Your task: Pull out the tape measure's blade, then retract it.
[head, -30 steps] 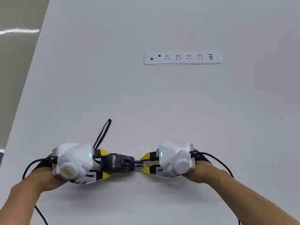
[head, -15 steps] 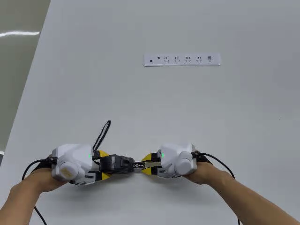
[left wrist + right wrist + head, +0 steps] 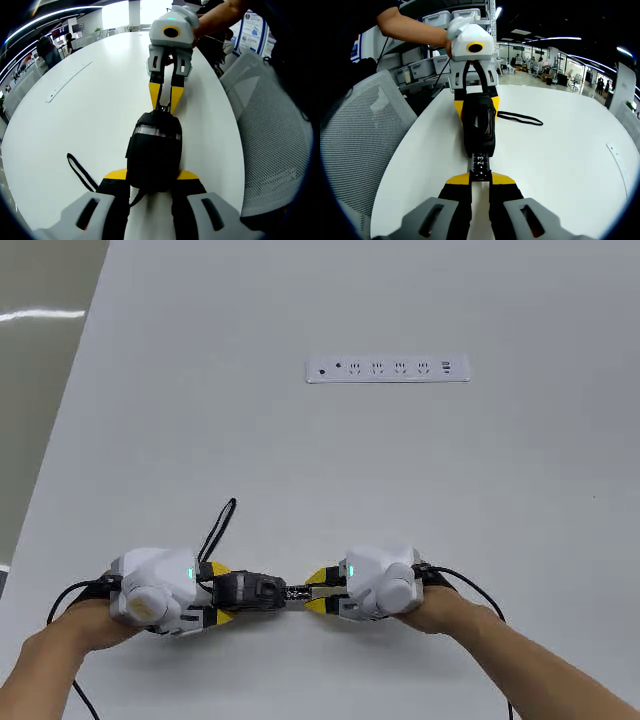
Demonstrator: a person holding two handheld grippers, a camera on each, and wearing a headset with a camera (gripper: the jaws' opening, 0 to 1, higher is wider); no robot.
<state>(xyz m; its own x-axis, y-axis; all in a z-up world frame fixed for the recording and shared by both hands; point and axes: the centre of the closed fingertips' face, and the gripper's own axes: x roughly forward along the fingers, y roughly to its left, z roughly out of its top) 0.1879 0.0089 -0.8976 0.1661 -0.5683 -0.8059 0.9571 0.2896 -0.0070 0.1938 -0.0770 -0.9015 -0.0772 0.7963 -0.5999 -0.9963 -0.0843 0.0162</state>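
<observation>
Head view: the blade (image 3: pixel 296 591) shows as a short dark strip with markings too small to read, and its end is covered by the right gripper (image 3: pixel 312 590). The rear of the tape measure (image 3: pixel 250 590) is hidden inside the left gripper (image 3: pixel 224 591), as is the near end of the strap (image 3: pixel 218 522). Both forearms (image 3: pixel 520 665) are cut off by the bottom edge. Lettering on the power strip (image 3: pixel 387 369) is illegible.
</observation>
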